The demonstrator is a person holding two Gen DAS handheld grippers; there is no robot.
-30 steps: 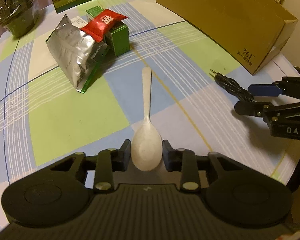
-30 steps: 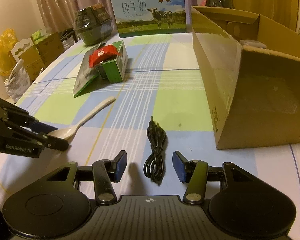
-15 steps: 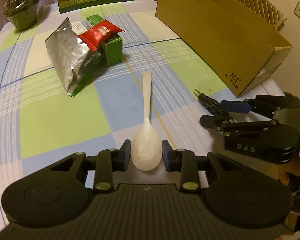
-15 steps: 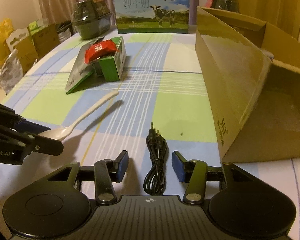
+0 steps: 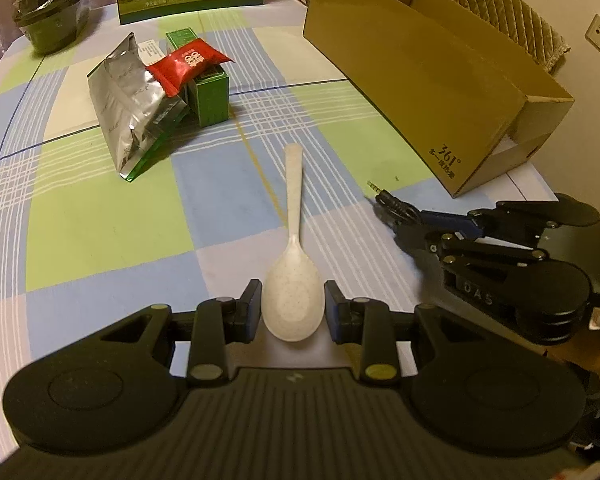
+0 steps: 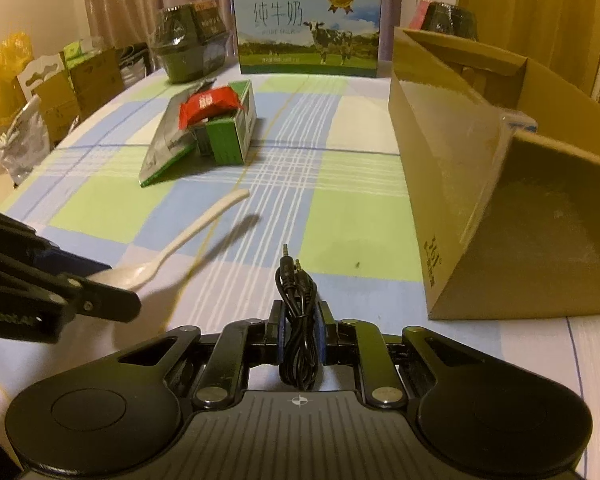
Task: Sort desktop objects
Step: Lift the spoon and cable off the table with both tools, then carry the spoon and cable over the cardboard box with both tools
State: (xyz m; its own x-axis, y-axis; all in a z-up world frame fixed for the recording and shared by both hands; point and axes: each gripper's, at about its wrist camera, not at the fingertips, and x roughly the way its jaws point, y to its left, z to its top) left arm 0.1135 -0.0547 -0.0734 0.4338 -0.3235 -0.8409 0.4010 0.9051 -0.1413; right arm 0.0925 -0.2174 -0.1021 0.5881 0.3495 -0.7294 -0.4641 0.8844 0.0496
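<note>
The right gripper (image 6: 300, 334) just squeezed shut on the black cable (image 6: 296, 312) beside the cardboard box (image 6: 480, 184). The left gripper (image 5: 292, 312) holds the spoon (image 5: 293, 276), lifted. Both can go in now.

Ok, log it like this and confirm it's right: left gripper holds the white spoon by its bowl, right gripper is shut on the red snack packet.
One thing is wrong: the right gripper is shut on the coiled black audio cable, as the right wrist view shows. The red snack packet lies on the green box, untouched. The left gripper does hold the white spoon by its bowl.
</note>
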